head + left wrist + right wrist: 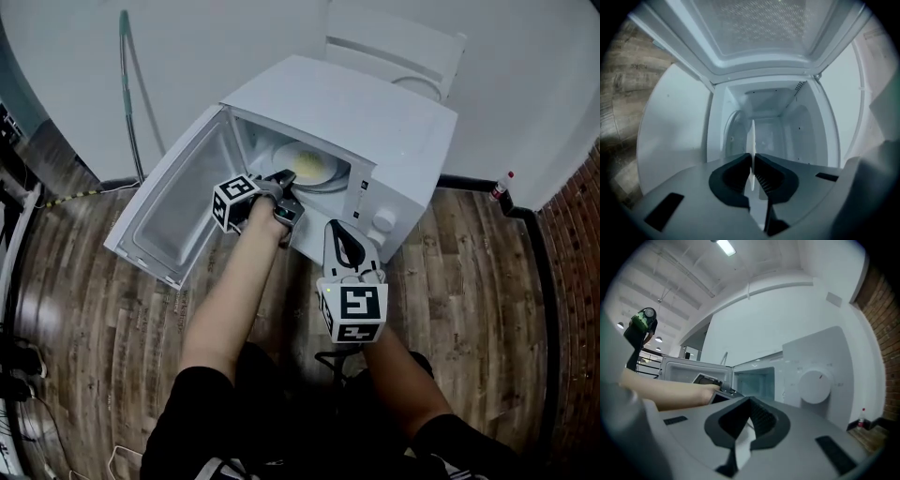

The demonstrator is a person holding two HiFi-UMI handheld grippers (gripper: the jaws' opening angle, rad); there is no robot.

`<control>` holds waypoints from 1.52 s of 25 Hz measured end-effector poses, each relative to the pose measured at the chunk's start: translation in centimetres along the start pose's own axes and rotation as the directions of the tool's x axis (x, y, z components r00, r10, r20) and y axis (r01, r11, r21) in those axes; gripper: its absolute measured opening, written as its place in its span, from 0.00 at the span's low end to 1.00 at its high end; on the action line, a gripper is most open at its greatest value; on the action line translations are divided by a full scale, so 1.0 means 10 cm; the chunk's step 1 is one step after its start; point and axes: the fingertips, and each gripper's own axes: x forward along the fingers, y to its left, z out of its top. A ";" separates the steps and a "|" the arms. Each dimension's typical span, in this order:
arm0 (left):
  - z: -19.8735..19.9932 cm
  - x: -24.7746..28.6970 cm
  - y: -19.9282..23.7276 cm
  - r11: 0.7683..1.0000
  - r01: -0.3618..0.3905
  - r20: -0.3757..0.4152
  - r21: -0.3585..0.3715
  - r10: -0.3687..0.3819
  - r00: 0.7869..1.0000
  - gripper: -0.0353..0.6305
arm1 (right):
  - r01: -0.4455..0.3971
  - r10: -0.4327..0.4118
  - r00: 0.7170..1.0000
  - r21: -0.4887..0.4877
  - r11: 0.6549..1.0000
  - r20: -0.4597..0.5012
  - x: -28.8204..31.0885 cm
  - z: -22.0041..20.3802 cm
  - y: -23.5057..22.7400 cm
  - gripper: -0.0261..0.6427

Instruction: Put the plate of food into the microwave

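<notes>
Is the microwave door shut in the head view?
No, the microwave door hangs wide open, with the plate visible inside the cavity.

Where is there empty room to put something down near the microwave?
The microwave's flat top is bare, and so is the wood floor to its right. Inside is crowded: the plate covers much of the bottom, and the left tool sits in the doorway.

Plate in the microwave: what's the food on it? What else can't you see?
Food: head view, yellowish, too small to name.
Plate: head view, microwave top and left gripper cover parts; left gripper view shows only its edge.
Dial markings: right gripper view, too small.
</notes>
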 end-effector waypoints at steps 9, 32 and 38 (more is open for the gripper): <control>0.02 0.38 0.01 0.990 -0.092 -0.059 0.109 0.099 0.993 0.09 | 0.003 -0.003 1.000 0.037 0.999 0.016 0.01 0.10 -0.12 0.05; 0.10 0.35 -0.08 0.221 -0.288 0.222 0.932 0.281 0.934 0.33 | -0.021 0.021 0.998 -0.001 1.000 0.053 -0.17 0.19 0.12 0.05; -0.21 -0.39 -0.39 0.056 -0.202 0.195 0.978 0.108 0.975 0.05 | -0.048 0.045 0.998 0.056 0.997 0.052 -0.11 0.18 0.13 0.05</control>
